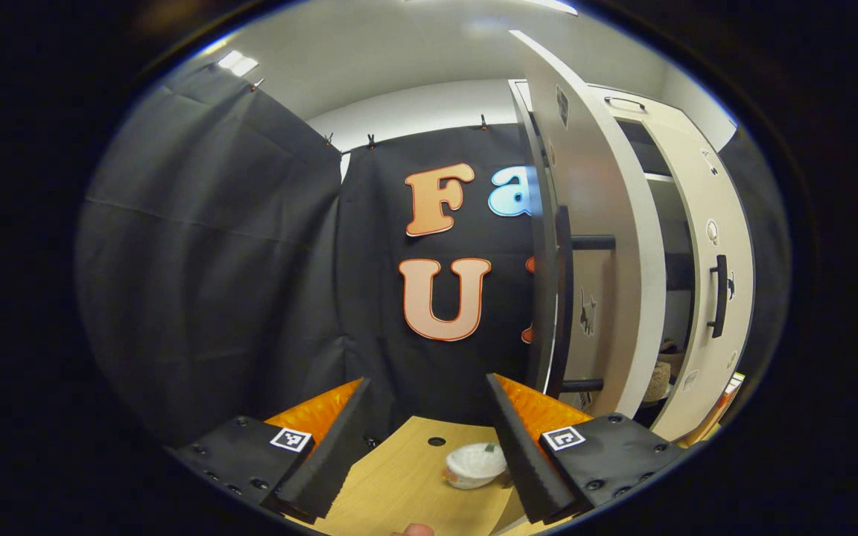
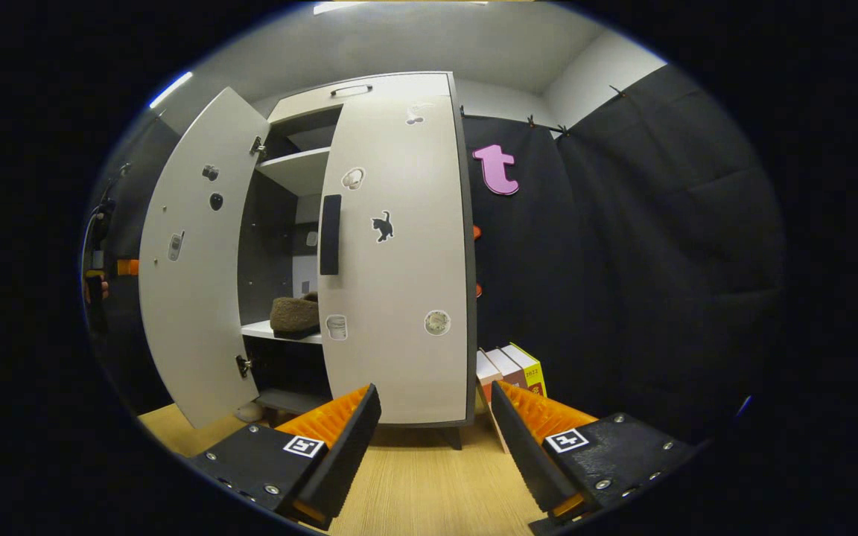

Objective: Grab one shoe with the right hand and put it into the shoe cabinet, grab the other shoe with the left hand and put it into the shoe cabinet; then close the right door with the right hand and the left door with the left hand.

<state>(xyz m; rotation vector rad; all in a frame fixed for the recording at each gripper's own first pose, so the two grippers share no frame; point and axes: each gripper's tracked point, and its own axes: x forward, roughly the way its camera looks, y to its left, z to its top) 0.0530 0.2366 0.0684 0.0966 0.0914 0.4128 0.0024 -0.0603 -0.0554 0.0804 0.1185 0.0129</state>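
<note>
The pale shoe cabinet (image 2: 354, 89) stands ahead in the right gripper view. Its left door (image 2: 191, 260) swings wide open, while its right door (image 2: 395, 253) lies flat against the front. A brown fuzzy shoe (image 2: 295, 314) rests on a white shelf inside. My right gripper (image 2: 435, 391) is open and empty, low over the floor in front of the right door. In the left gripper view the left door (image 1: 578, 246) stands edge-on just right of my open, empty left gripper (image 1: 427, 387). The brown shoe (image 1: 660, 372) shows between that door and the right door (image 1: 712, 283).
A white rounded object (image 1: 476, 465) lies on the wooden floor (image 1: 399, 484) near the left door's foot, also showing as a white object (image 2: 250, 412) in the right gripper view. Books (image 2: 511, 368) lean beside the cabinet's right side. Black cloth walls close in all around.
</note>
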